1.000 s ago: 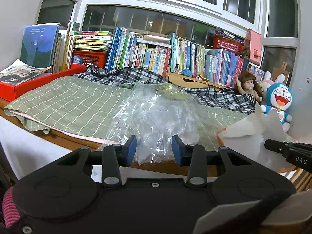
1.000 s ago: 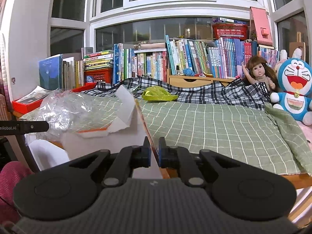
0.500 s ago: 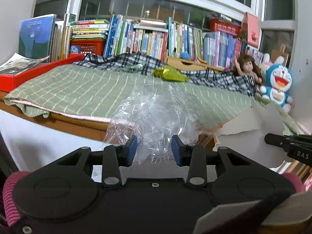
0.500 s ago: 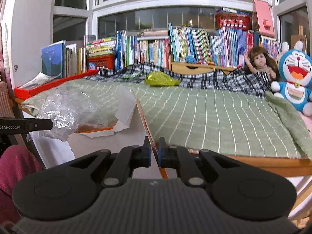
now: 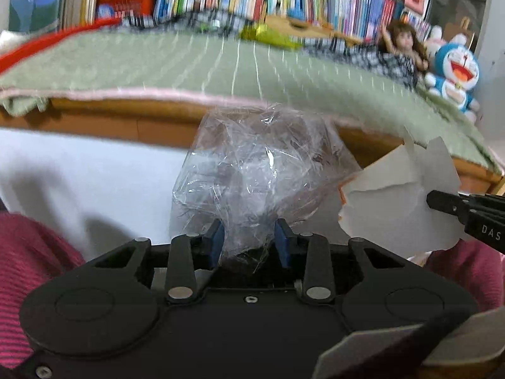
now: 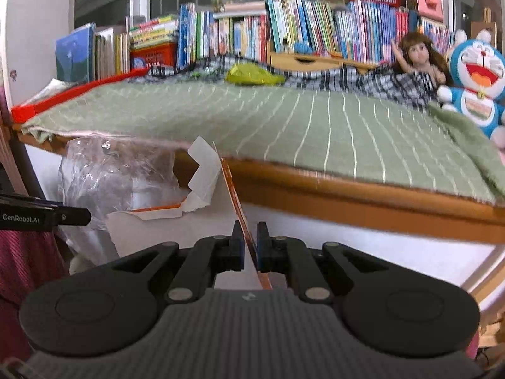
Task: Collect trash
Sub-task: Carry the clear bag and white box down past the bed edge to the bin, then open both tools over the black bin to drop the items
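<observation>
Wooden bed, green blanket, crowded bookshelf, dark windows

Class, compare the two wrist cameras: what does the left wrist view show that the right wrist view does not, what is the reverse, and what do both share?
Only the left wrist view shows the left gripper closed on the crumpled clear plastic from behind. Only the right wrist view shows the right gripper clamping the torn white card edge-on, plus the dark window panes. Both show the green checked cloth, the yellow-green wrapper, the books, the doll and the blue plush toy.
</observation>
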Action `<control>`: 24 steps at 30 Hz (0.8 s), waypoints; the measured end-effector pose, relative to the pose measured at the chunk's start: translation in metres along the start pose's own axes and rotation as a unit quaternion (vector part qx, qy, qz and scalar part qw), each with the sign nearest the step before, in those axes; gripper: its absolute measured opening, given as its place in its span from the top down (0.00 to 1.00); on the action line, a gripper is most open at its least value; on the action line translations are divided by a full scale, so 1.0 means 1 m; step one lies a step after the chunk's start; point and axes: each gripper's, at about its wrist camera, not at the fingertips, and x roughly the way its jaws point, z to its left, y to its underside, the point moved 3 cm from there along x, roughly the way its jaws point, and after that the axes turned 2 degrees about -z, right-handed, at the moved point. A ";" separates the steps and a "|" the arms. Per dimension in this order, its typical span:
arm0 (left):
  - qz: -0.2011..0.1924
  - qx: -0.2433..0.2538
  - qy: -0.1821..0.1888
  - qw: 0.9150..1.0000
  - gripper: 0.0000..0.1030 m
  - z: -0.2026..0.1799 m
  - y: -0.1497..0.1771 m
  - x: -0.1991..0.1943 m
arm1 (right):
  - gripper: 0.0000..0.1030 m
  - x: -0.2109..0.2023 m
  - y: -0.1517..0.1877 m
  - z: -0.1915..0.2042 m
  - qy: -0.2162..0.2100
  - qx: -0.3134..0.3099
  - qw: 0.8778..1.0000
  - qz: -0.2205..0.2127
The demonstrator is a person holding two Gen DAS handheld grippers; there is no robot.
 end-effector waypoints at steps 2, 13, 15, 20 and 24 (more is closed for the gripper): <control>0.024 -0.002 -0.003 1.000 0.69 -0.001 0.009 0.014 | 0.90 0.007 0.008 -0.001 -0.001 0.005 1.000 0.017; 0.125 0.006 -0.002 0.992 0.71 -0.015 0.048 0.074 | 0.90 0.051 0.046 -0.003 0.002 0.040 0.993 0.108; 0.145 0.001 0.001 0.989 0.71 -0.016 0.053 0.086 | 0.90 0.058 0.053 -0.003 0.002 0.045 0.991 0.125; 0.197 -0.002 0.011 0.980 0.76 -0.020 0.068 0.116 | 0.90 0.078 0.067 0.000 -0.006 0.053 0.984 0.168; 0.229 -0.009 0.013 0.973 0.76 -0.021 0.075 0.137 | 0.90 0.097 0.075 0.005 -0.010 0.052 0.979 0.198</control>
